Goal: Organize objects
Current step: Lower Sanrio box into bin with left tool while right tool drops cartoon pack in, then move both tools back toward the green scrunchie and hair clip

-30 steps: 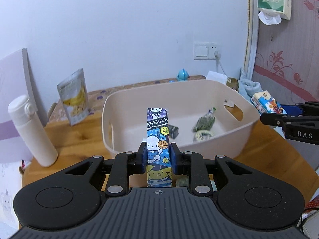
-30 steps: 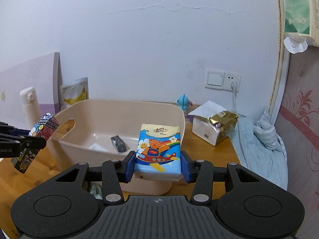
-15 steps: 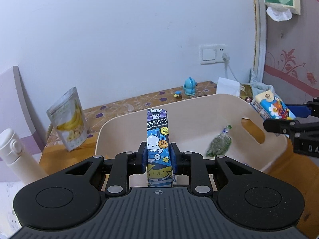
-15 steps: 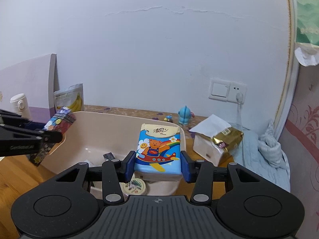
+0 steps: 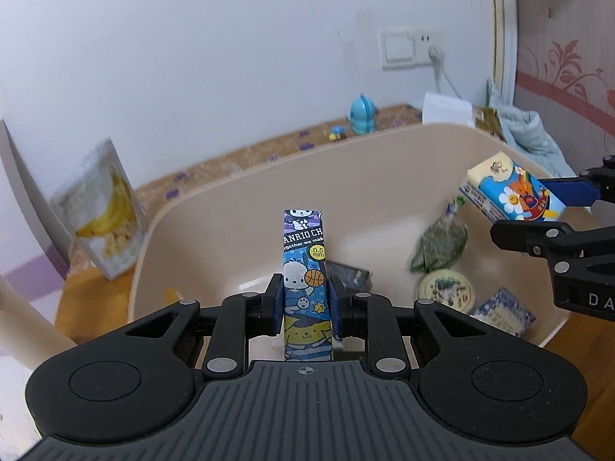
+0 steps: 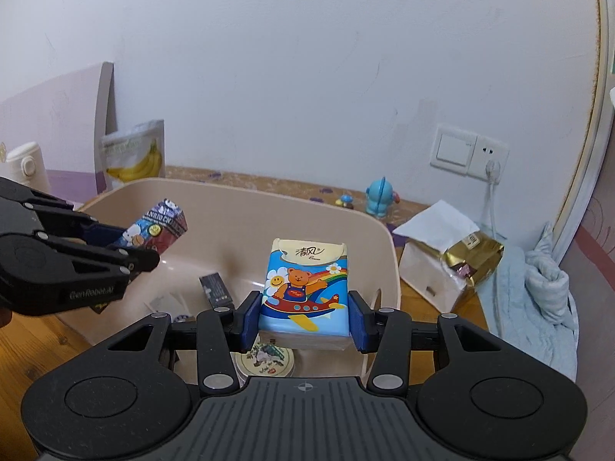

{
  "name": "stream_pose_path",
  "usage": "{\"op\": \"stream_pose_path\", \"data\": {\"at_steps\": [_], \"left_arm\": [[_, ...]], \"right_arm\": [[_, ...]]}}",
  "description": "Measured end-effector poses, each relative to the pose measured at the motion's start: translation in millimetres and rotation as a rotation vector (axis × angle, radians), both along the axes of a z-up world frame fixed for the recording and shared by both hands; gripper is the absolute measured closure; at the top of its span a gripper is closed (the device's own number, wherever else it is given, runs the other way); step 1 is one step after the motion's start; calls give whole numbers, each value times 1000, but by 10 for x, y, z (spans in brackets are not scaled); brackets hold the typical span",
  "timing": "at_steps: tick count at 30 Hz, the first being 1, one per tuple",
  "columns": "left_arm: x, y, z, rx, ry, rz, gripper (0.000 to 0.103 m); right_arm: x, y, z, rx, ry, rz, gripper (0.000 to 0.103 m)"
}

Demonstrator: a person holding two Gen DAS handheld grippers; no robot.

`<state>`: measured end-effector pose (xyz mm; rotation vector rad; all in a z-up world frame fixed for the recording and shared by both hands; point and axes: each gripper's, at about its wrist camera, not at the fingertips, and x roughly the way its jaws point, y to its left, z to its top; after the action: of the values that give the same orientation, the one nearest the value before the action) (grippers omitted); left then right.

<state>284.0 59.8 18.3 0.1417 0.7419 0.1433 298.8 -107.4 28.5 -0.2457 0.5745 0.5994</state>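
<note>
The left gripper (image 5: 304,309) has its blue fingers (image 5: 273,305) clamped on both sides of a tall narrow cartoon pen box (image 5: 305,280), which stands upright between them, above the inside of the beige bin (image 5: 246,207). The right gripper (image 6: 303,320) has its fingers (image 6: 249,319) clamped on a tissue pack (image 6: 305,288) with a bear and an airplane printed on it; the pack is held flat over the right part of the same bin (image 6: 388,253). In the left wrist view the right gripper (image 5: 553,211) enters from the right edge with the tissue pack (image 5: 511,192) above the bin's far right corner. In the right wrist view the left gripper (image 6: 130,249) comes from the left with the pen box (image 6: 161,228) tilted over the bin's left side. On the bin floor lie a small dark packet (image 5: 351,274), a green bag (image 5: 440,244) leaning on the right wall, a round tin (image 5: 446,292) with a printed lid, and a blue patterned packet (image 5: 501,315) just beside the tin. The bin stands on the wooden counter (image 6: 34,342). Behind the bin, a banana snack pouch (image 5: 103,211) leans on the wall, and a white bottle (image 6: 27,163) stands near it. A small blue figure (image 6: 378,198) stands on the counter near the wall, and a gold-topped paper bag (image 6: 449,261) lies right of the bin, next to a light blue cloth (image 6: 538,284).
</note>
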Motion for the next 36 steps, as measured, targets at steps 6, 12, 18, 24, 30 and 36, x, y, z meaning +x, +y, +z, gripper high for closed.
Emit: {"op": "stream_pose_path", "data": {"at_steps": [6,12,18,24,30,36], "left_arm": [[41,52,-104,-45,39,12,79],[-38,88,-16,-70,-1,26,44],[-224,126,154,-104,-78,11,21],[-411,128,260,-86,-124,26,16],[-628,131,325,-82,-152,37,15],[-904,91,404,-62,-180,33,15]], "right_arm": [[34,25,-102,-33,25,-11,59],[-12,43,-96,-57,19,-2,42],[-167,-6,14,-25,5,5,5],[-368,-59,141,5,-25,-12,0],[-539,-159,232,29,-29,-14,0],[-702,-254,244,18,-34,-17,0]]}}
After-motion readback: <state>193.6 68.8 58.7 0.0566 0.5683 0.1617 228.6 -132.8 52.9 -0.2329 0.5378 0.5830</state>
